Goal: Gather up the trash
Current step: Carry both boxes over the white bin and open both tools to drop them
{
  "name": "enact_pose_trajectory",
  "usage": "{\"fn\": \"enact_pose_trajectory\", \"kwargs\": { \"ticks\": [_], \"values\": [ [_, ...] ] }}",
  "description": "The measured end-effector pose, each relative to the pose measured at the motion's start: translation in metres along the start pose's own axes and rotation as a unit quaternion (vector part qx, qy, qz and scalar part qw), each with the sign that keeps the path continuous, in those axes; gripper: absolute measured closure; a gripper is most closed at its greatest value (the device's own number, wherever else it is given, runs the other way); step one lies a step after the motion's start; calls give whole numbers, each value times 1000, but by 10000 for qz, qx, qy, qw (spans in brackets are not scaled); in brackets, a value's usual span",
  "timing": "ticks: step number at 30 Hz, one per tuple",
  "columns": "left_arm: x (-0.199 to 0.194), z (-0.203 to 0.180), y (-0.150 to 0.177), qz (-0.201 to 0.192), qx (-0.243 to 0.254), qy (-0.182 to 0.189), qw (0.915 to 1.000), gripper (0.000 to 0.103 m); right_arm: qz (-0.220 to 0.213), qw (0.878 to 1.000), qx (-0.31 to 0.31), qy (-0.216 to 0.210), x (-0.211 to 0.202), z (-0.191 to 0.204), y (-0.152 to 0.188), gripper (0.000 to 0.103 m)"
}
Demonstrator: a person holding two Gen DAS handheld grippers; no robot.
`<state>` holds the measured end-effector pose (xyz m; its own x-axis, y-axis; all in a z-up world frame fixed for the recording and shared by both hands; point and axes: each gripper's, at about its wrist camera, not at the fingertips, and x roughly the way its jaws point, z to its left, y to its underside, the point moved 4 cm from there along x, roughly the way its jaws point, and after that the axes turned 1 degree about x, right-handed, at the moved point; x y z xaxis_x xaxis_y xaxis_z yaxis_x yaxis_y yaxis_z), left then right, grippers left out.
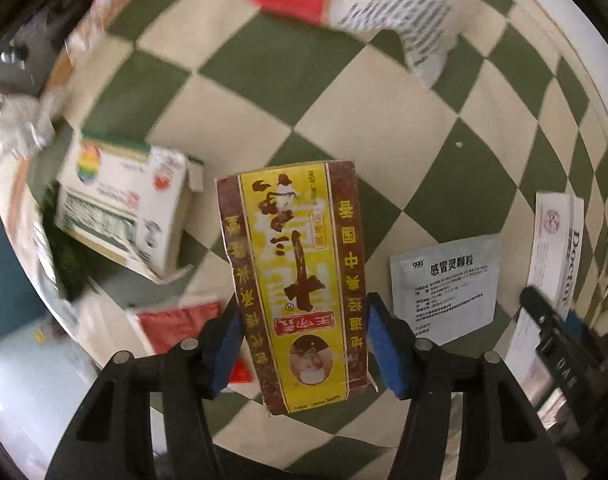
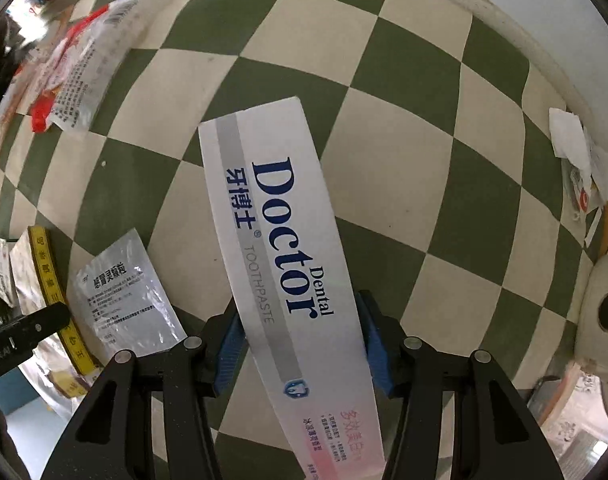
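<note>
Under both my grippers lies a green-and-cream checked cloth [image 2: 384, 184], strewn with trash.

The biggest piece is the white toothpaste box [image 2: 287, 264], marked "Doctor" in blue. It runs lengthwise between the fingers of my right gripper [image 2: 301, 344], whose blue pads [image 2: 378, 352] press its two long sides, so I am pinching it. In the left view the same box [image 1: 558, 248] shows at the right edge.

Next is the carton [image 1: 293, 280], yellow with brown borders. It stands between the fingers of my left gripper [image 1: 304, 344]. The left pad [image 1: 227, 344] meets its edge, while the right pad [image 1: 388, 352] is at most barely touching the other edge, so I cannot tell whether the grip is firm.

To the carton's left lies a white box [image 1: 123, 208] with a rainbow mark, tilted on its side. At the far edge is a printed wrapper [image 2: 79, 76] with red parts.

Between the carton and the toothpaste box lies a flat silver sachet [image 1: 444, 292], apart from both. Behind my left fingers there is a red packet [image 1: 175, 324].
</note>
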<state>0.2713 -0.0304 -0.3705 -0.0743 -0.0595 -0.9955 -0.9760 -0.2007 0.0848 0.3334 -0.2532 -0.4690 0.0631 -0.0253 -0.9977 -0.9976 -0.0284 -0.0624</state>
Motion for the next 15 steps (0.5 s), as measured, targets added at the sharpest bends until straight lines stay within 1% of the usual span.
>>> {"fn": "enact_pose_trajectory", "kwargs": {
  "ticks": [1,5,9,10,12,13,14,15],
  "values": [
    [-2,1,3,-86,64,-39,9999,48,-53,10000,37,-43,-3,-3,4,50],
    [-32,19,10,-610,381,-120,9973,48,-306,9991,140,-242,-27,-13,15,51],
    [-73,42,27,-1243,545,-113,9907,48,-613,9973,38,-393,-65,-7,21,51],
    [-84,48,28,-1401,551,-103,9885,48,-723,9962,-22,-475,-83,2,22,52],
    [-111,55,33,-1684,476,-39,9846,48,-845,9946,-106,-593,-104,24,20,52],
    [-126,35,32,-1779,418,-6,9832,48,-915,9933,-168,-689,-117,39,16,52],
    [-134,48,33,-1890,325,29,9814,48,-1018,9910,-272,-828,-131,56,17,52],
    [-149,49,22,-1982,220,49,9799,48,-1044,9900,-326,-891,-132,78,5,52]
  ]
}}
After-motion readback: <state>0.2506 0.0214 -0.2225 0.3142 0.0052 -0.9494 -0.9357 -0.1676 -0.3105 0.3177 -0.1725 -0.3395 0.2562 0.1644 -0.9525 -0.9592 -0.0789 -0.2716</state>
